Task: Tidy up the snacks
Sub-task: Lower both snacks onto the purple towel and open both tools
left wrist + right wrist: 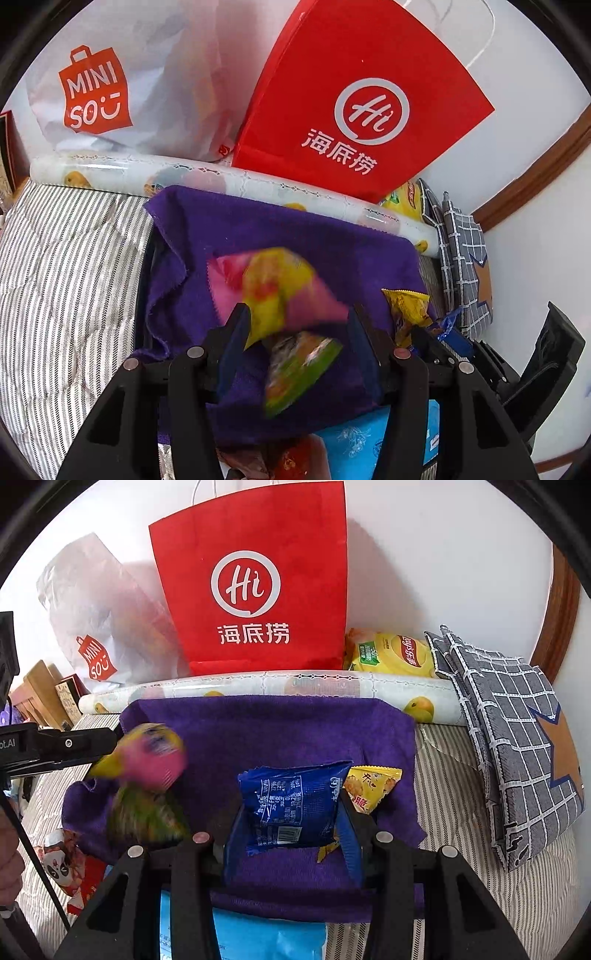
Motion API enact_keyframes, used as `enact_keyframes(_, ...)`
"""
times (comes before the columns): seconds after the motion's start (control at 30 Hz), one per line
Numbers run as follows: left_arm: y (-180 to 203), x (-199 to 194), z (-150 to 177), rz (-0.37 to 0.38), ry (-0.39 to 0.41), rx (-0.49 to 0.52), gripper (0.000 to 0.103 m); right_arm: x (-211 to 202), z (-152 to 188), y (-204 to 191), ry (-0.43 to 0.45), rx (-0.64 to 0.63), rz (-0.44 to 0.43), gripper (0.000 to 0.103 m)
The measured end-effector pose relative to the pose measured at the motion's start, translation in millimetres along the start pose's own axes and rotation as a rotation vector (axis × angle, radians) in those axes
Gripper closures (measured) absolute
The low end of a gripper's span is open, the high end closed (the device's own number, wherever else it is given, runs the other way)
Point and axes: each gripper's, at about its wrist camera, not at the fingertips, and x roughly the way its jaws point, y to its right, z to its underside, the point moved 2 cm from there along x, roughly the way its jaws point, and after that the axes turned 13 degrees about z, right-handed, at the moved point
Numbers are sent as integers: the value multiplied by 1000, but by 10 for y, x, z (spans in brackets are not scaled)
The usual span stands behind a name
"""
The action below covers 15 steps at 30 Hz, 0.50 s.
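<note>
A home bedroom: a bed w/ striped quilted cover (480, 904) sat against a white wall (443, 572) w/ wood trim. Red paper shopping bag (255, 590), white plastic store bag (122, 92) & a checked fabric cushion (517, 757) rested on the bed.

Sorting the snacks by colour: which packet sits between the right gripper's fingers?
The blue packet, barcode side up on the purple towel; the yellow packet lies just outside.
</note>
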Motion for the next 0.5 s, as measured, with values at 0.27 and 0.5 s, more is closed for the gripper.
enact_keyframes(0.27, 39, -22, 18, 6, -12, 3, 48, -52, -16, 27, -6, 18, -4, 55)
enact_keyframes(0.5, 175, -169, 110, 17, -10, 28, 30, -300, -3, 105, 33, 56, 18, 32)
